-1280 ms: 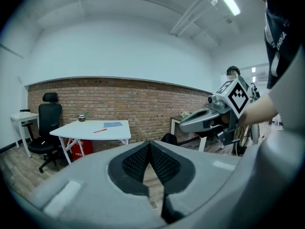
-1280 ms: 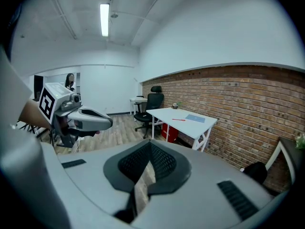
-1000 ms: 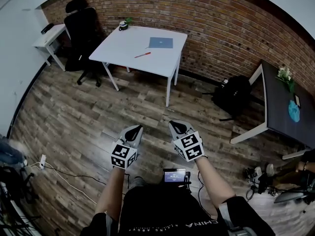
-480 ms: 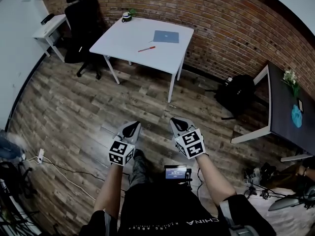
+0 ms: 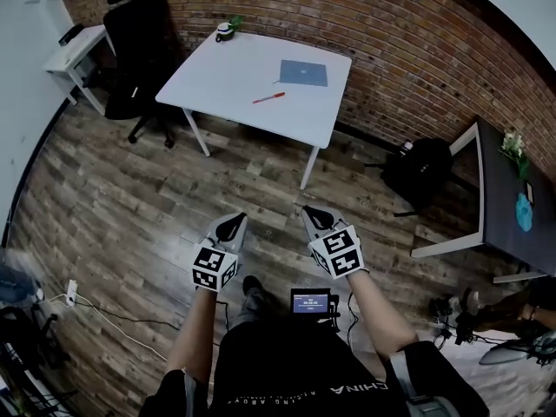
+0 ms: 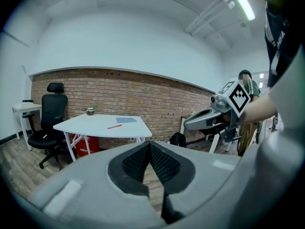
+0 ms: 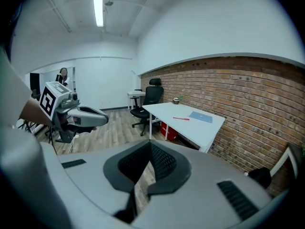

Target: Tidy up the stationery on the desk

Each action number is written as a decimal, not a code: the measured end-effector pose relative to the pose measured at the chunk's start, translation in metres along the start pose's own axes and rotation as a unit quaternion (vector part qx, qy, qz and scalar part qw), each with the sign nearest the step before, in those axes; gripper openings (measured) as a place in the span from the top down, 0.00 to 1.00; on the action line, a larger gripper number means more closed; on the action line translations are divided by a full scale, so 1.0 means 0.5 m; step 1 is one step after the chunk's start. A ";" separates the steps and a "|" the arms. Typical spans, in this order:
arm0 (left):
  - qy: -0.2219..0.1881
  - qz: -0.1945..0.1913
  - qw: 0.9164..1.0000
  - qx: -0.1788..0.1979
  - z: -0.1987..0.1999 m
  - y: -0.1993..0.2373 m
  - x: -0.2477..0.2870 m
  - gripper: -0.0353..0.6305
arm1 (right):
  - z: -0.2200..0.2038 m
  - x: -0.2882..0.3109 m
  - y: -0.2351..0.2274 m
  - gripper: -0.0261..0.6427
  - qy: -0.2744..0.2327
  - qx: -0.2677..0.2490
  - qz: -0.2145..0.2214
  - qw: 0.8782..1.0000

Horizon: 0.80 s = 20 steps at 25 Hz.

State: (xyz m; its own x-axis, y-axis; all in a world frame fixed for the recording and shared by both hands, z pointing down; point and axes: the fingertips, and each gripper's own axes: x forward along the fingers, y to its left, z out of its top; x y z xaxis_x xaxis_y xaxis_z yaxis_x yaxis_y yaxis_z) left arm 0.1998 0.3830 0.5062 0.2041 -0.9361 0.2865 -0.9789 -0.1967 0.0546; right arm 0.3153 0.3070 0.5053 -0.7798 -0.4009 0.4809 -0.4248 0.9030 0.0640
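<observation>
A white desk stands against the brick wall, well ahead of me. On it lie a red pen, a blue notebook and, at the far corner, a small pot with a green plant. The same desk, red pen and notebook show in the left gripper view; the right gripper view has the desk, pen and notebook. My left gripper and right gripper hang side by side over the wooden floor, far short of the desk, both shut and empty.
A black office chair sits left of the desk, beside a small white side table. A black backpack lies by a dark table on the right. A red box sits under the desk. Cables trail on the floor at left.
Both grippers and my view have travelled forward toward the white desk, which now sits larger and lower in the head view. Both grippers stayed shut.
</observation>
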 end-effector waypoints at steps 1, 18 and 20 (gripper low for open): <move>0.000 -0.003 1.000 0.000 0.003 0.022 0.002 0.96 | 0.013 0.017 0.002 0.95 0.000 0.001 -0.003 1.000; 0.006 -0.026 1.000 0.003 0.010 0.263 0.031 0.96 | 0.120 0.230 0.048 0.95 0.008 0.000 -0.017 1.000; 0.010 -0.027 1.000 -0.001 0.005 0.281 0.045 0.96 | 0.124 0.252 0.041 0.95 0.010 0.002 -0.016 1.000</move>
State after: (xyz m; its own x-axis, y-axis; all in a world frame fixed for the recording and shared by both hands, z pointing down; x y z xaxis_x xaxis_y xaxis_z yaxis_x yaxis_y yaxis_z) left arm 0.0670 0.3336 0.5180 0.2565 -0.9183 0.3017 -0.9665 -0.2461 0.0726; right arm 0.1799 0.2657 0.5132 -0.7562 -0.4273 0.4956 -0.4516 0.8889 0.0773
